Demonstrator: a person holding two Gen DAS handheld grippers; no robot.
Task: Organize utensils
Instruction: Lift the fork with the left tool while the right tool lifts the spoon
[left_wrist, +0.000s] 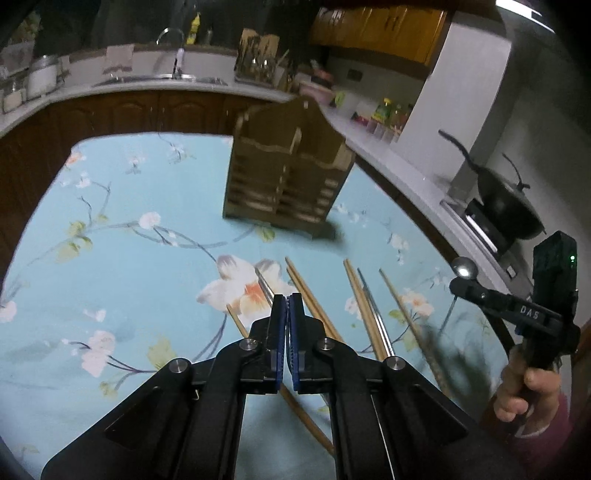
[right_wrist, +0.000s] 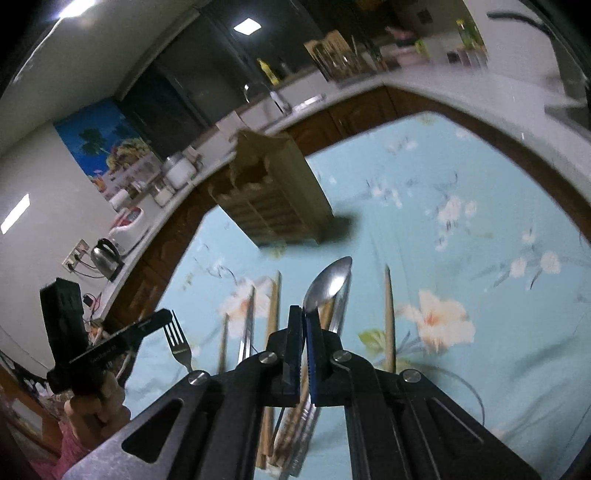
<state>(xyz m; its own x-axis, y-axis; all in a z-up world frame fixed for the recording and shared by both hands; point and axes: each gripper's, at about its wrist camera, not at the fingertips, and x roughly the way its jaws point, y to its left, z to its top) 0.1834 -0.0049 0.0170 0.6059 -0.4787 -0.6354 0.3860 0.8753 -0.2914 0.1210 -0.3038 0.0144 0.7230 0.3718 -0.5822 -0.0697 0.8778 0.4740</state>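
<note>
A wooden utensil holder (left_wrist: 288, 173) stands on the blue floral tablecloth (left_wrist: 129, 240); it also shows in the right wrist view (right_wrist: 273, 195). Several wooden chopsticks (left_wrist: 314, 295) and metal utensils (left_wrist: 375, 314) lie on the cloth in front of it. My left gripper (left_wrist: 287, 299) is shut and empty, just above the chopsticks. My right gripper (right_wrist: 303, 314) is shut on a metal spoon (right_wrist: 330, 286), bowl pointing toward the holder, lifted above the cloth. A fork (right_wrist: 177, 341) lies at the left in the right wrist view. The right gripper's body (left_wrist: 517, 314) shows at the right of the left wrist view.
A kitchen counter with sink (left_wrist: 162, 77), jars and bottles runs behind the table. A black wok (left_wrist: 506, 206) sits on a stove at the right. A kettle (right_wrist: 105, 258) stands on the counter at the left.
</note>
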